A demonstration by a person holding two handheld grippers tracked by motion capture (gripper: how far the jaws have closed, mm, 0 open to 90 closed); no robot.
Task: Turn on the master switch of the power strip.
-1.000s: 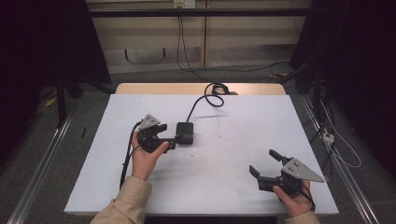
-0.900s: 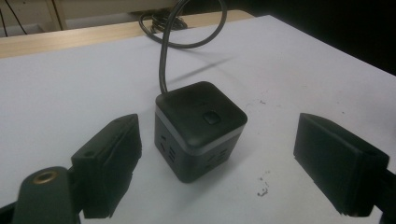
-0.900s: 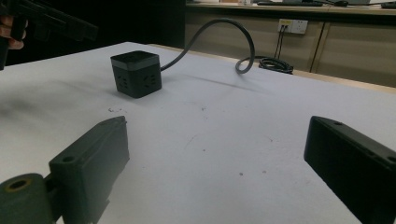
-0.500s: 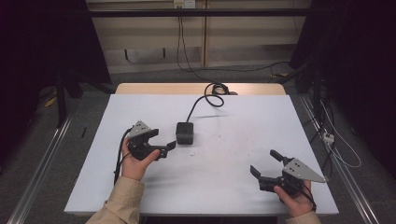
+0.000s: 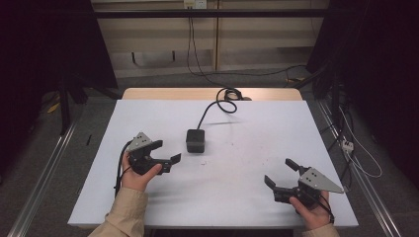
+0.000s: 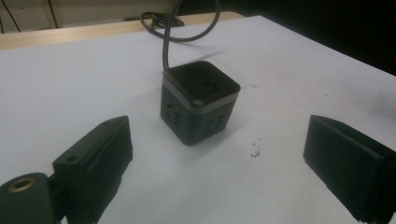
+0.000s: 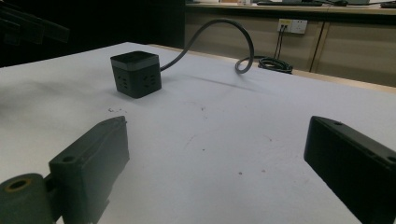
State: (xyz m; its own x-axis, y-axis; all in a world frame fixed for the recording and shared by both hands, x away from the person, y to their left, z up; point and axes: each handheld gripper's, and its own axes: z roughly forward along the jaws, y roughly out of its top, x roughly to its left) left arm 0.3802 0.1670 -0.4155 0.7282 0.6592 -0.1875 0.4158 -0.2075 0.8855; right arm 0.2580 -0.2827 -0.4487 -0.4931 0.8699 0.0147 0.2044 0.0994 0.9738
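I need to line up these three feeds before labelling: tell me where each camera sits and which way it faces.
High view: above the person's side, looking forward and down on the white table; forearms, left gripper and right gripper show.
Left gripper view: rides the left gripper, facing the black socket cube close ahead; its open jaws show.
Right gripper view: rides the right gripper, low over the table, facing the cube farther off; its open jaws show.
Shared: all three show the cube and its cable.

one socket cube (image 5: 196,140), one table (image 5: 257,187), two grippers.
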